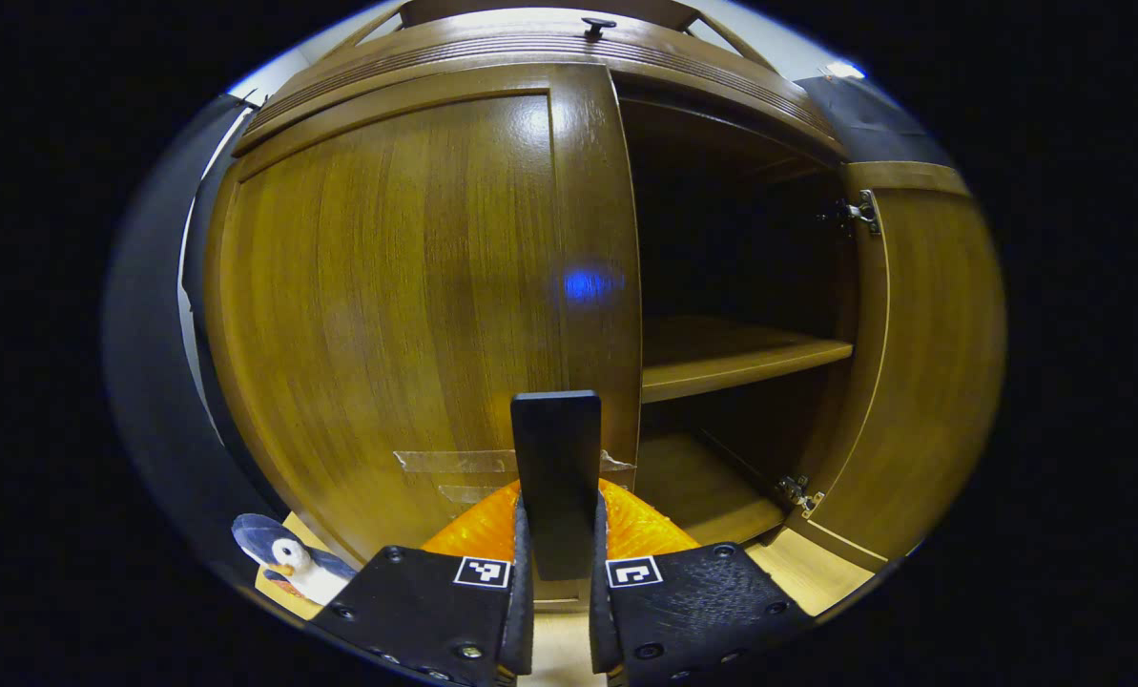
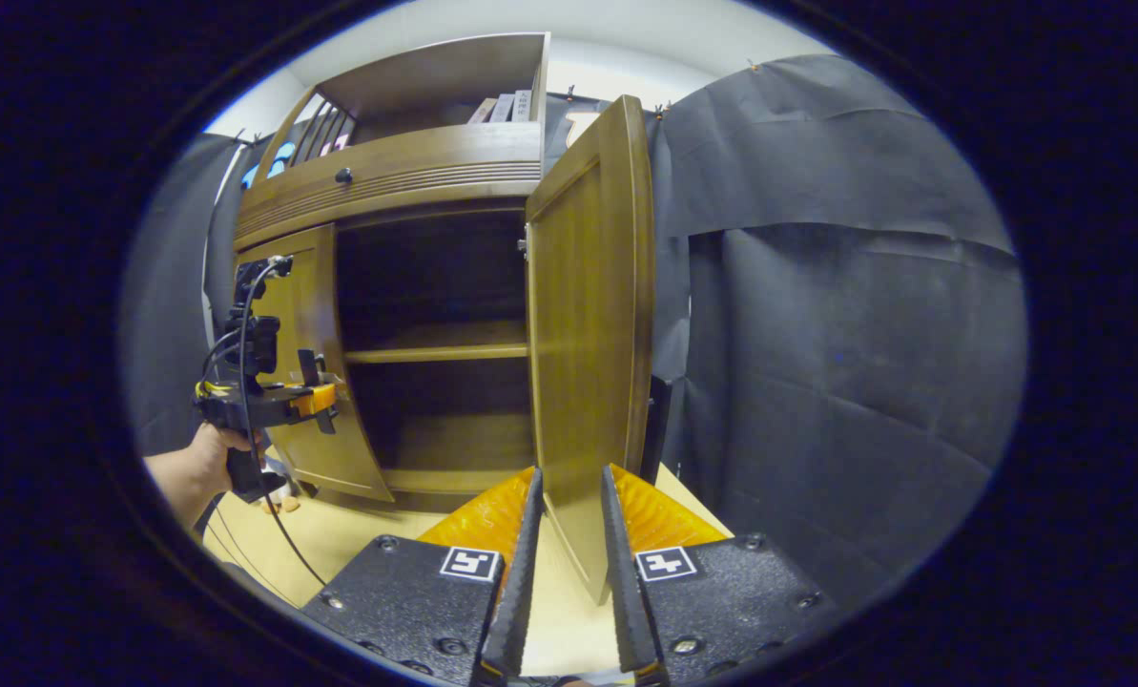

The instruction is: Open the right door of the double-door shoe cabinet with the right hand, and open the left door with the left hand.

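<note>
One door of the brown wooden double-door shoe cabinet is standing wide open: the right door, its free edge running upright between the fingers of the right claw, which is clenching on it. Beside it, the left door is lying nearly flush, and its tall black handle is standing upright directly ahead of the left claw, whose fingers are pinching it. Swinging that door outward, toward the person's left, looks like what remains.
</note>
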